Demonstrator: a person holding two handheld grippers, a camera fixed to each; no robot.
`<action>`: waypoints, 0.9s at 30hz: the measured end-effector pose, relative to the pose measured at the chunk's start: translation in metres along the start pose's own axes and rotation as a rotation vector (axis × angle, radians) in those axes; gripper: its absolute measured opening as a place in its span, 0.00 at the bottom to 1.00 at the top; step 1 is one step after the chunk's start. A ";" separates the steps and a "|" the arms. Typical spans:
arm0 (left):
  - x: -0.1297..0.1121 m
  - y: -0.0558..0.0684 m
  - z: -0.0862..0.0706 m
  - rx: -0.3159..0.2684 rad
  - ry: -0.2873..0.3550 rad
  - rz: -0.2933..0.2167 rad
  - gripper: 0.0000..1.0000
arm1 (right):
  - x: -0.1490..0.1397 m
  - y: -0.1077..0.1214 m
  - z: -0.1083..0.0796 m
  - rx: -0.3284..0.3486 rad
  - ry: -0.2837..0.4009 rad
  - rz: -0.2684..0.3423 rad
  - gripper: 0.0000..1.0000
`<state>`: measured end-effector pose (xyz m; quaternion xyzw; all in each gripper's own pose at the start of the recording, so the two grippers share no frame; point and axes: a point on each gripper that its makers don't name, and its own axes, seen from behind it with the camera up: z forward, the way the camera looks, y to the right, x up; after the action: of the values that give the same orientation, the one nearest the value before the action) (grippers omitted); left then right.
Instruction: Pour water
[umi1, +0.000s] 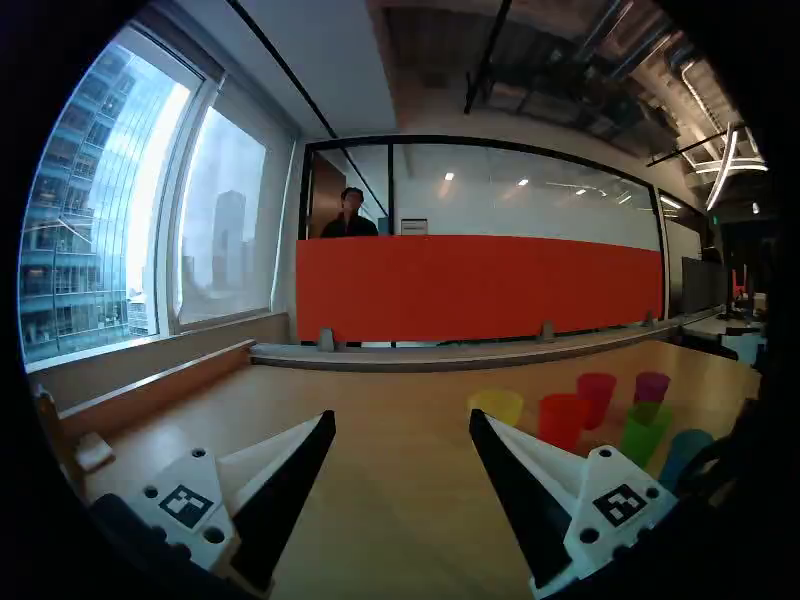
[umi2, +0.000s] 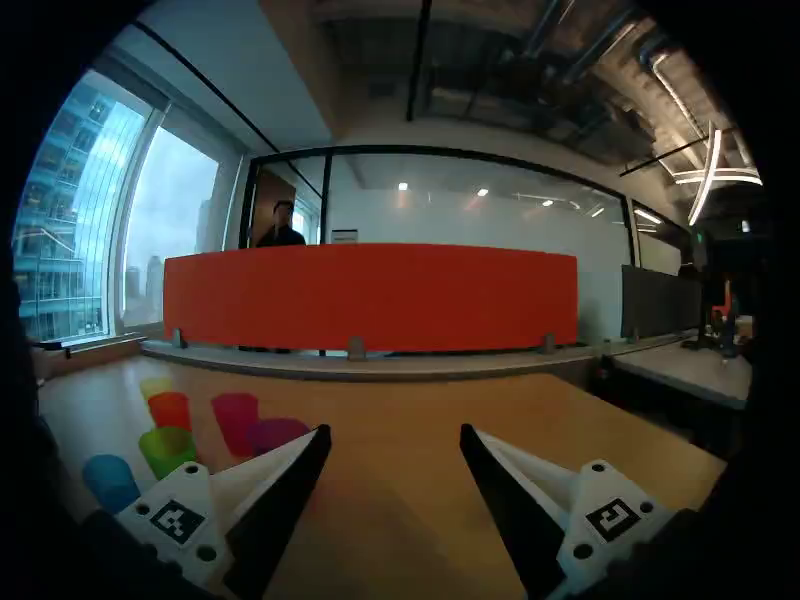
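Six cup colours on a pale, wood-grained tabletop (umi1: 400, 500)
In the left gripper view a yellow cup (umi1: 497, 403), an orange-red cup (umi1: 562, 418), a pink cup (umi1: 597, 392), a purple cup (umi1: 651, 386), a green cup (umi1: 645, 430) and a blue cup (umi1: 686, 452) are seen, all plain and unpatterned; the partition panel (umi1: 480, 288) is coloured a flat red-orange; the left gripper (umi1: 401, 414) and right gripper (umi2: 394, 430) are finished in white with black inner finger faces, each finger marked with a black-and-white square tag (umi1: 187, 505)

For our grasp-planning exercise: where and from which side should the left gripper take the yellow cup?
Grip the yellow cup across its side wall, coming from its open side, away from the orange cup. It stands at the cluster's edge, so the open left gripper should fit around it.
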<state>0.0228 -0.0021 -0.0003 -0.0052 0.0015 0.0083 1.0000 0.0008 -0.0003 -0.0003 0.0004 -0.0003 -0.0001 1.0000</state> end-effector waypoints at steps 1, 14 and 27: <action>0.006 0.001 0.000 -0.008 -0.002 0.005 1.00 | 0.003 -0.001 -0.001 0.003 -0.002 0.000 1.00; 0.079 0.019 0.001 -0.103 -0.026 0.002 1.00 | 0.075 -0.009 -0.004 0.049 -0.034 -0.004 1.00; 0.160 0.027 -0.001 -0.179 -0.022 -0.007 1.00 | 0.156 -0.028 -0.007 0.120 -0.024 0.015 1.00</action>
<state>0.1820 0.0276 -0.0016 -0.0944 -0.0104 0.0052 0.9955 0.1566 -0.0280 -0.0073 0.0605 -0.0123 0.0077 0.9981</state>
